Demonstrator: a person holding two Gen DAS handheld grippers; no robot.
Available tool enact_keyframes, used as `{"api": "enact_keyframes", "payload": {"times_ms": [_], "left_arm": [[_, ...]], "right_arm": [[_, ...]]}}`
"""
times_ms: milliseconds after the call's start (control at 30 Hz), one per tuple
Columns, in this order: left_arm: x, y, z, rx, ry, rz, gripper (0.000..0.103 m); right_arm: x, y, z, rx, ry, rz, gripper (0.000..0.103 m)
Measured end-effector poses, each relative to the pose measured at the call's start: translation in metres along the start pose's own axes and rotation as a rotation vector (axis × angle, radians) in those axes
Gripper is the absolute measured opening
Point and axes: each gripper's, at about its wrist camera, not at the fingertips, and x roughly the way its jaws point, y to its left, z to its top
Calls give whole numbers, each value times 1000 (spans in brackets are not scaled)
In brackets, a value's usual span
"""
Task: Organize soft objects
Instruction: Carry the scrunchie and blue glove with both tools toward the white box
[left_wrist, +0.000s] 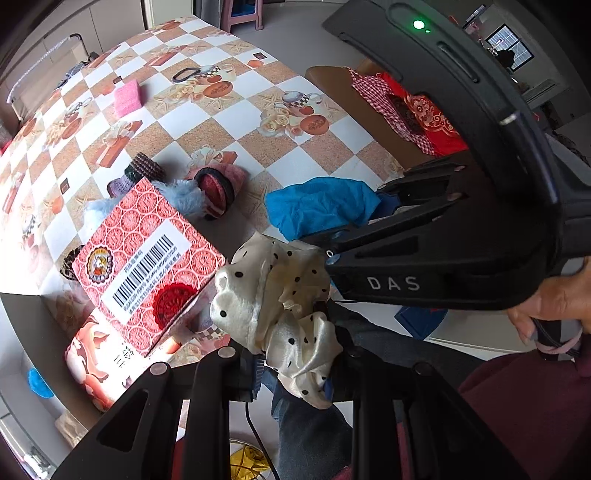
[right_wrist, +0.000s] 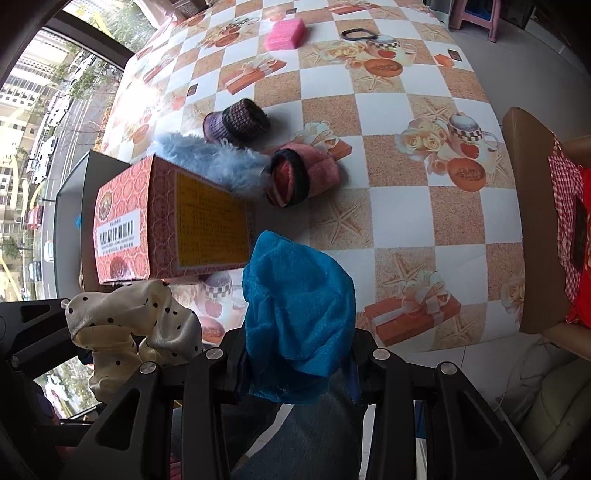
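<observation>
- A desk (right_wrist: 399, 206) is covered by a checkered cloth printed with teapots, roses and gift boxes.
- A pink plastic stool (right_wrist: 476, 18) is seen beyond its far edge.
- Buildings and a street (right_wrist: 40, 122) are shown through the window.

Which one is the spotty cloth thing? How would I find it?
Find the red patterned box with the barcode sticker on the checkered table. Just beside its near corner, the left hand-held gripper is shut on a cream satin scrunchie. Unlike the plain blue cloth next to it, it has black polka dots.
</observation>
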Motion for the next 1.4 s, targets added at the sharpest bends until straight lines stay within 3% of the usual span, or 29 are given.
{"api": "enact_keyframes", "payload": {"times_ms": [367, 533, 867, 1400], "left_arm": [[-1, 29, -55, -43, 28, 66, 26], [-6, 57, -82, -169, 25, 84, 26], [-26, 101, -115, -424, -52, 143, 26], [-68, 165, -171, -746, -203, 223, 26]], "right_arm": [[22, 55, -17, -185, 87, 28, 40], [31, 81, -21, -270, 123, 53, 40], [42, 136, -19, -441, 160, 60, 40], [32, 197, 1, -615, 146, 51, 40]]}}
